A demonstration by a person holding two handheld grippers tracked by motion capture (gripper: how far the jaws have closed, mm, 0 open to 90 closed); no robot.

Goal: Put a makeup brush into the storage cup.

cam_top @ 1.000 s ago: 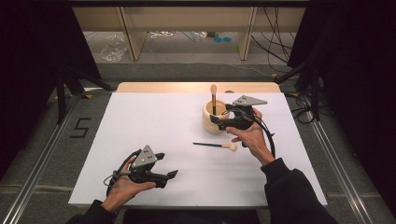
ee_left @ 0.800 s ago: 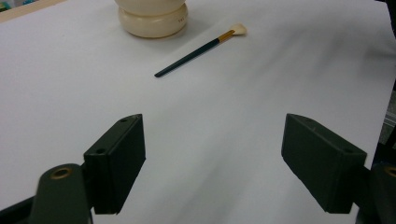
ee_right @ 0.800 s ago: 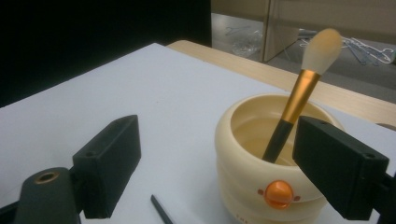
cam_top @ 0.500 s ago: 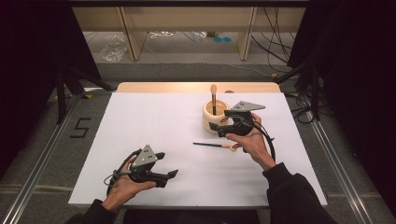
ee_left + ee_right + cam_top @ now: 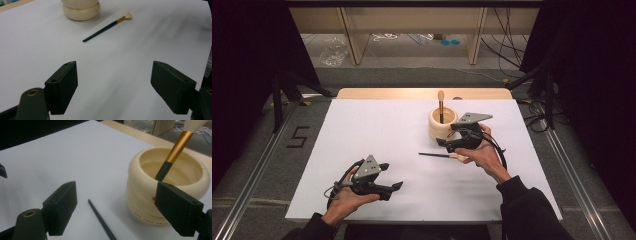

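Item: brush-sorting work on a white-covered surface (image 5: 377, 130), recorded at one moment. Holder: a cream-coloured, ribbed round pot (image 5: 443, 124), standing toward one o'clock of the surface's middle; in the right gripper view its wall (image 5: 147, 195) lay just beside the right-hand jaw. Contents: one black-handled brush with a gold ferrule and pale bristles (image 5: 441, 105), standing bristles-up inside the pot, leaning on the rim. Loose piece: a second slim black-handled brush with a gold ferrule and cream bristles (image 5: 437, 155), lying flat on the surface at six o'clock of the pot, handle pointing toward nine o'clock, bristle end under the right hand. Right tongs (image 5: 452, 141): held above that loose brush, between it and the pot; jaws stood wide apart with nothing between them but the handle tip (image 5: 100, 220) below. Left tongs (image 5: 394, 187): rested at seven o'clock of the surface, well apart from both brushes; jaws wide apart, empty, facing the loose brush (image 5: 107, 26) and the pot's base (image 5: 81, 11). Progress, as judged: one brush appeared already housed; the second remained to be gripped, lifted and stood in the pot. No grasp had yet been made, so roughly half the work looked outstanding.
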